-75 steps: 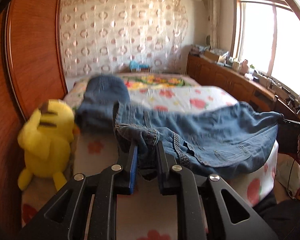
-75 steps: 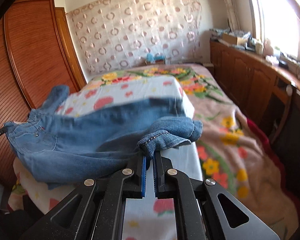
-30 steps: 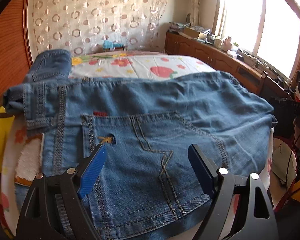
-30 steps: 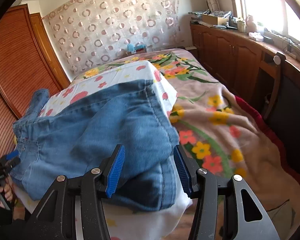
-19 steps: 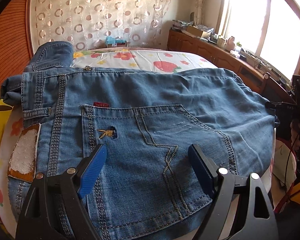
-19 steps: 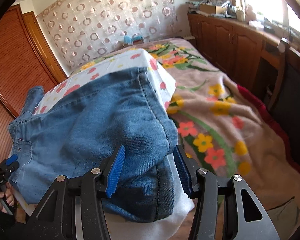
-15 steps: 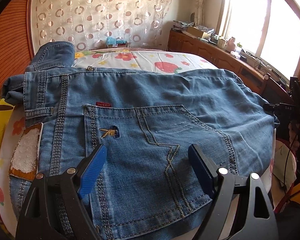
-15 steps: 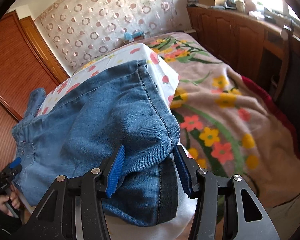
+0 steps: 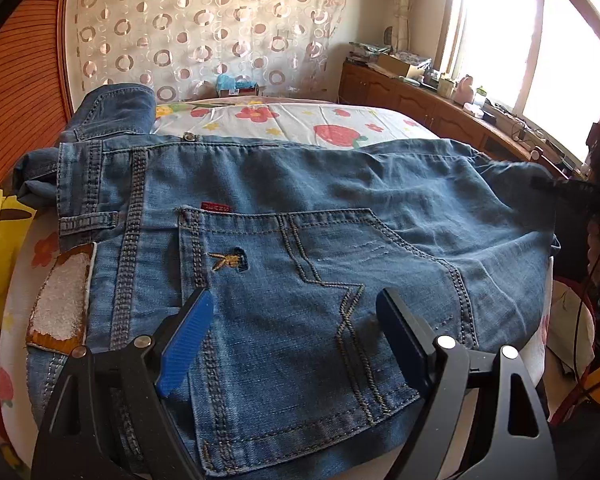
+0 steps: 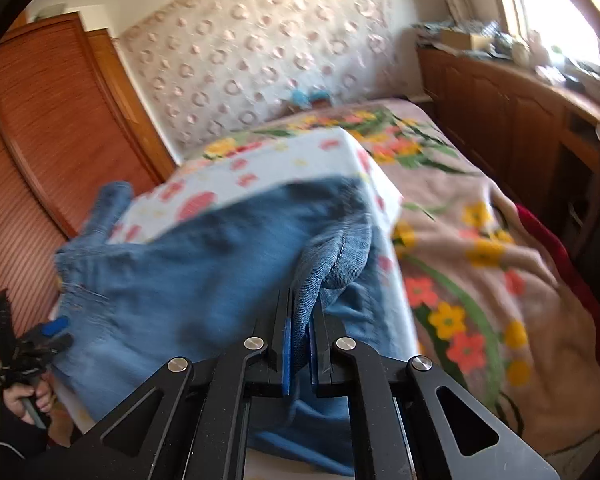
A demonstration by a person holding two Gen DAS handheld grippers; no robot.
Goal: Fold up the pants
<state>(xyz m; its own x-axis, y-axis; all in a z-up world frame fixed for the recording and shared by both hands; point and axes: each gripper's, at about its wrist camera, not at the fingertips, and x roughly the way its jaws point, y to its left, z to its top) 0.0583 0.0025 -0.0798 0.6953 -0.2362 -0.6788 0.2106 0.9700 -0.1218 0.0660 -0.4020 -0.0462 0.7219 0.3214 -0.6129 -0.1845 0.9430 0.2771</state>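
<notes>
The blue jeans (image 9: 300,240) lie folded on a white flowered pad (image 9: 340,120), waistband to the left, back pocket up. My left gripper (image 9: 296,320) is open and empty, hovering just above the back pocket. In the right wrist view my right gripper (image 10: 300,320) is shut on a fold of the jeans' leg end (image 10: 332,256) and lifts it off the pad (image 10: 292,156). The rest of the jeans (image 10: 188,272) spreads left, blurred. The left gripper (image 10: 40,340) shows at the far left there.
A yellow plush toy (image 9: 0,240) sits left of the pad. A flowered bedspread (image 10: 480,260) lies to the right. A wooden wardrobe (image 10: 60,140) stands left. Wooden cabinets (image 9: 420,96) with clutter run under the window. Another denim piece (image 9: 116,108) lies behind the waistband.
Both grippers let go of the jeans on the pad and opened. Since half a second ago my right gripper has shut on the leg end and raised it. The left stays open.
</notes>
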